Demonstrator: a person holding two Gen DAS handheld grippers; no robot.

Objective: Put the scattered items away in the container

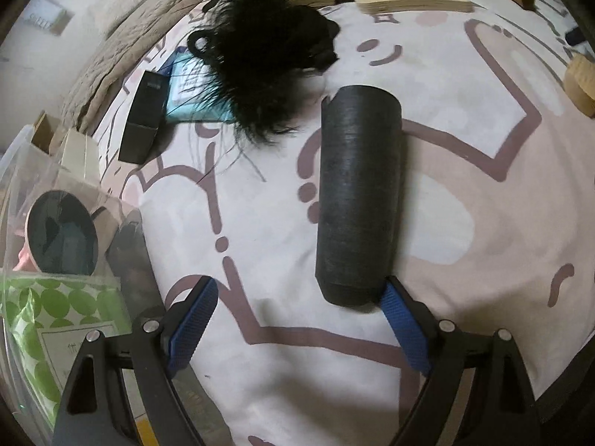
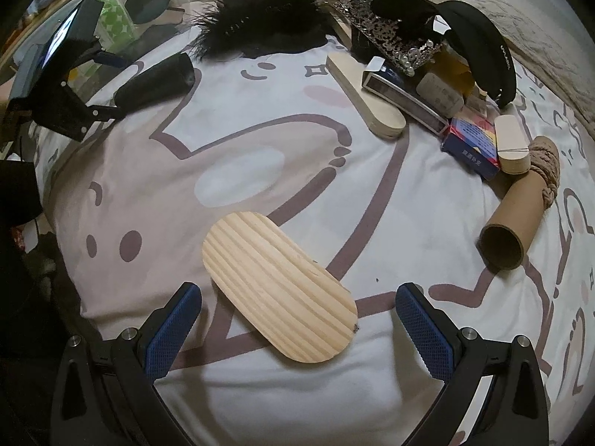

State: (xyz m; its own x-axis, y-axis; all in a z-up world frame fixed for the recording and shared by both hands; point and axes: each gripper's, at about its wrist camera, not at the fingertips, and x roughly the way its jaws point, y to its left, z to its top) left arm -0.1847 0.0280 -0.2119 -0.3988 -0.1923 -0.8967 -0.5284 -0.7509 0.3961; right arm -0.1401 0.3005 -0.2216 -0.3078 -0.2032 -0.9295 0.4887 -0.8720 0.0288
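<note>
My left gripper (image 1: 299,297) is open over the patterned bedsheet. A black cylinder (image 1: 359,189) lies lengthwise just ahead, its near end touching the right finger. A clear plastic container (image 1: 22,171) sits at the left, holding boxes, a round tin and a green-dotted packet. My right gripper (image 2: 297,301) is open around an oval wooden board (image 2: 279,290) lying flat between the fingers. The left gripper also shows in the right wrist view (image 2: 108,85), beside the black cylinder (image 2: 156,78).
A black feather piece (image 1: 267,55), black box (image 1: 143,119) and teal card (image 1: 193,89) lie ahead of the left gripper. A cardboard tube (image 2: 515,223), rope (image 2: 546,167), blue box (image 2: 472,145), wooden ovals, a crown (image 2: 390,33) and black cap (image 2: 479,48) lie right.
</note>
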